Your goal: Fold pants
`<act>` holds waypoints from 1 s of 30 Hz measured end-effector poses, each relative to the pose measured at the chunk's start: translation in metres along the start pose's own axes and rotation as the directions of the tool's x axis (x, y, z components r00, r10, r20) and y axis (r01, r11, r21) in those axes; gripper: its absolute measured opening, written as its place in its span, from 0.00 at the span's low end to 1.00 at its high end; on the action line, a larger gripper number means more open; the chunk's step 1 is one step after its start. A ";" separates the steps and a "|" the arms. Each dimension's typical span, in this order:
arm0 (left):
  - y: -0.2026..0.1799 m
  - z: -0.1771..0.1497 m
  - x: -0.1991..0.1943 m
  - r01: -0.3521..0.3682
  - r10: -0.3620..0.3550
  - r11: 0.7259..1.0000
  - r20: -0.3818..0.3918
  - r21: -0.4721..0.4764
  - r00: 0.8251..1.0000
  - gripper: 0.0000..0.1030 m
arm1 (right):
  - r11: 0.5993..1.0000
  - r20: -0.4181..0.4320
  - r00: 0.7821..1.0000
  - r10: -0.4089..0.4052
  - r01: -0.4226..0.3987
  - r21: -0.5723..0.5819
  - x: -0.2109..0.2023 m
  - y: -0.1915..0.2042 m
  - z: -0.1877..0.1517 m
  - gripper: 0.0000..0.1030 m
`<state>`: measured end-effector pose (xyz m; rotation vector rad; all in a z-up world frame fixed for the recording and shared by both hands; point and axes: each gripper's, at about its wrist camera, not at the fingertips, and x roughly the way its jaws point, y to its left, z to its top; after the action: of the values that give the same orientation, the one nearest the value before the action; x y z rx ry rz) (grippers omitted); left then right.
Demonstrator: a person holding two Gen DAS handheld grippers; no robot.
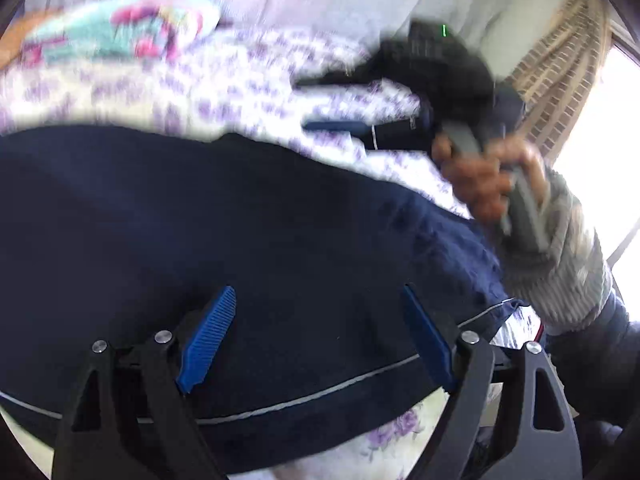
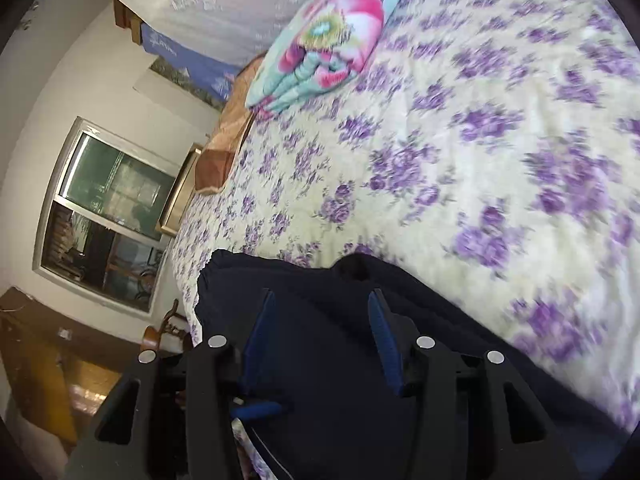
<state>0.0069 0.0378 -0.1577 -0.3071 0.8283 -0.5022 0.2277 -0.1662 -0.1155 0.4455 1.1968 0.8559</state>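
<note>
The navy pants [image 1: 248, 240] with a thin white piping line lie spread across a bed with a purple-flowered sheet [image 1: 248, 80]. My left gripper [image 1: 316, 296] is open just above the pants, its blue pads [image 1: 208, 332] wide apart with nothing between them. The right gripper [image 1: 316, 104] shows in the left wrist view at upper right, held by a hand, its jaws apart above the sheet beyond the pants' far edge. In the right wrist view the right gripper [image 2: 322, 300] is open over the pants [image 2: 320, 380], blue pads [image 2: 384, 340] apart and empty.
A folded turquoise and pink floral blanket [image 2: 332, 36] lies at the far end of the bed [image 2: 480, 140]. A window [image 2: 108, 216] and a white wall are on the left. A brown pillow [image 2: 228, 136] lies at the bed's edge. A bright window and curtain [image 1: 560, 80] are on the right.
</note>
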 end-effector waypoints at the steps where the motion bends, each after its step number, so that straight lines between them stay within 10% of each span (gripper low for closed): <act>1: 0.001 -0.003 0.003 -0.010 0.010 1.000 0.008 0.007 1.000 0.79 | 1.000 -0.019 1.000 -0.017 0.017 -0.015 0.008 0.002 0.006 0.48; 12: -0.018 -0.015 0.015 -0.057 0.049 0.985 0.053 0.161 0.997 0.91 | 0.983 -0.189 0.978 -0.087 0.053 -0.175 0.067 0.012 0.018 0.38; 19: -0.019 -0.018 0.011 -0.038 0.029 0.985 0.056 0.171 0.998 0.94 | 0.953 -0.055 0.984 -0.170 0.149 -0.263 0.059 0.025 0.010 0.11; 25: -0.019 -0.017 0.014 -0.040 0.033 0.985 0.047 0.169 0.998 0.94 | 0.972 -0.069 0.982 -0.175 0.162 -0.169 0.079 -0.009 0.025 0.10; 30: -0.019 -0.017 0.012 -0.053 0.047 0.985 0.039 0.166 0.998 0.94 | 1.000 -0.033 0.999 -0.026 0.026 0.012 0.057 -0.037 0.028 0.15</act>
<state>-0.0055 0.0139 -0.1676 -0.1395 0.7532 -0.5143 0.2730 -0.1410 -0.1677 0.4264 1.2365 0.8370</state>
